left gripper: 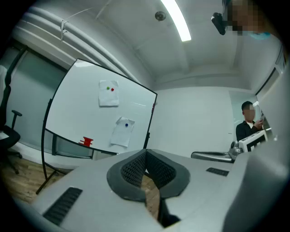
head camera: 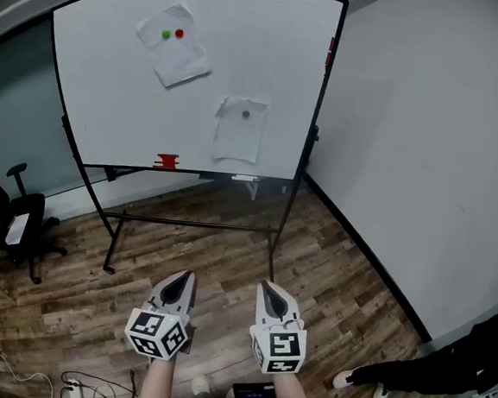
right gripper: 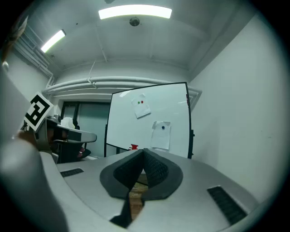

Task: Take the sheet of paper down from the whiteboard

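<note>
Lower paper (head camera: 239,132) far beyond R tongs (head camera: 268,288)

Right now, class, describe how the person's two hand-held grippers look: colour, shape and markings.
Both the left hand-held gripper and the right hand-held gripper are grey, tapering to a point, with dark ribbed pads inside. Each carries a white cube printed with black square markers. No sleeve shows on either forearm.

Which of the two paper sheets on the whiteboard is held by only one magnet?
The lower sheet, set further right: a single dark magnet pins it. The upper sheet carries two, green and red.
</note>
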### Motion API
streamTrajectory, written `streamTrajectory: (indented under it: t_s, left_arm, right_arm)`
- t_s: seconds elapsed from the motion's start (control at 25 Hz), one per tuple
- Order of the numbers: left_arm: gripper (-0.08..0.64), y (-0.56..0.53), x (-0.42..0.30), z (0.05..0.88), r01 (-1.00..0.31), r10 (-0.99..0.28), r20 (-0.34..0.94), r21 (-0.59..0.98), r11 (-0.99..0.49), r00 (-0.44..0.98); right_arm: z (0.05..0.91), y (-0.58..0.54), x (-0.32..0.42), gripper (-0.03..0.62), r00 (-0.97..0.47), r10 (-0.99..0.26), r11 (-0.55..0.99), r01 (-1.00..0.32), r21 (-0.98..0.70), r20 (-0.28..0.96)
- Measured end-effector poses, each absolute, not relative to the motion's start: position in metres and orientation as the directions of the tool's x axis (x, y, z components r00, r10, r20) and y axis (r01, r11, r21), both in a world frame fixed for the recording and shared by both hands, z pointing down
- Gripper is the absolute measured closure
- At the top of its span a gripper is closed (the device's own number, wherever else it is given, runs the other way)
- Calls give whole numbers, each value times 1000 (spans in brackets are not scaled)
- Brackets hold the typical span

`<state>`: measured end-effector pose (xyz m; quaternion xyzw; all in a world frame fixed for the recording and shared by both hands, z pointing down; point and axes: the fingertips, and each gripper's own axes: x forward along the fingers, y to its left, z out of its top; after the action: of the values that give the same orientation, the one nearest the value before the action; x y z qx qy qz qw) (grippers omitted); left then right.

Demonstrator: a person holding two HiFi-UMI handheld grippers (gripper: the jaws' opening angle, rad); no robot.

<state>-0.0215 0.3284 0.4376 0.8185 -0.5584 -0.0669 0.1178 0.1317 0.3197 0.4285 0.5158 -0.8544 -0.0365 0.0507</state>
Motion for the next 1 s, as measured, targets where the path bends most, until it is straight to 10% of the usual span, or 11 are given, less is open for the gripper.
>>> streamTrajectory:
  t_s: [1.0]
  left_arm:
    - [474,314,-29,448,-918,-962,10,303,-257,273]
  right_arm:
    - [444,297,150,509,-503,-863,506,-860,66,49]
